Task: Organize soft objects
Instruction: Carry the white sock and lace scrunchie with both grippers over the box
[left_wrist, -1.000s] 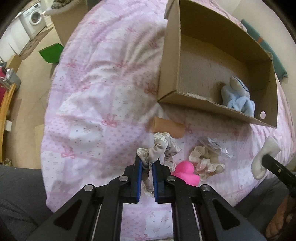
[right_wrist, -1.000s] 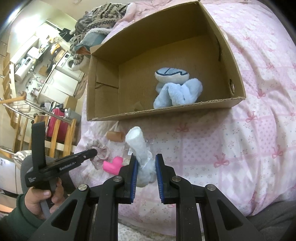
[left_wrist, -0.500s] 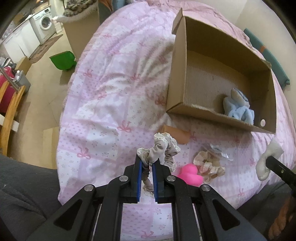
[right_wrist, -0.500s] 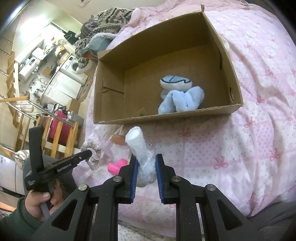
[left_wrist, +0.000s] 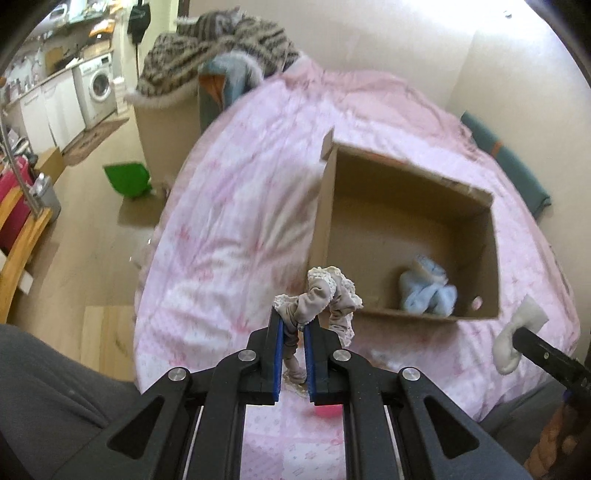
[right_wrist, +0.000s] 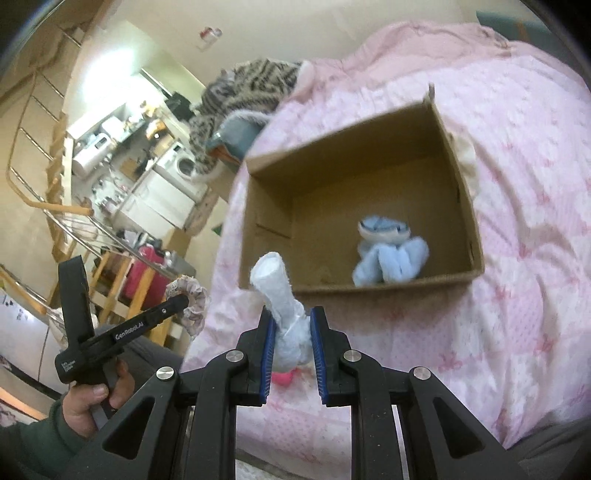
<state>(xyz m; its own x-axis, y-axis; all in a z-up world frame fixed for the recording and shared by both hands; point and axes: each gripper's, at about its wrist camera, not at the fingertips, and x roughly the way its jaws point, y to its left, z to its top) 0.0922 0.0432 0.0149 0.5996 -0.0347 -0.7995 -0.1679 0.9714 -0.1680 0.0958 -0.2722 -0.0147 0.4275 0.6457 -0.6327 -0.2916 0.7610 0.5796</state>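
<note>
My left gripper (left_wrist: 293, 325) is shut on a beige lace-trimmed scrunchie (left_wrist: 321, 295) and holds it in the air before the open cardboard box (left_wrist: 325, 206). My right gripper (right_wrist: 291, 321) is shut on a white sock (right_wrist: 277, 288), also held up in front of the box (right_wrist: 458, 184). A light blue plush toy (left_wrist: 424, 291) lies in the box's near right corner; it also shows in the right wrist view (right_wrist: 388, 254). The sock (left_wrist: 517, 332) and the scrunchie (right_wrist: 192, 302) each show in the other view. A pink soft thing (left_wrist: 327, 410) lies on the bed below, mostly hidden.
The box stands on a bed with a pink patterned cover (left_wrist: 229, 229). A striped blanket pile (left_wrist: 221, 44) lies beyond the bed's far end. A green bin (left_wrist: 127, 179) stands on the floor at left. A wooden chair (left_wrist: 18, 236) is at far left.
Both grippers have risen and tilted up with their loads. The box now sits lower and farther in view, and the things on the bed have dropped mostly out of sight.
</note>
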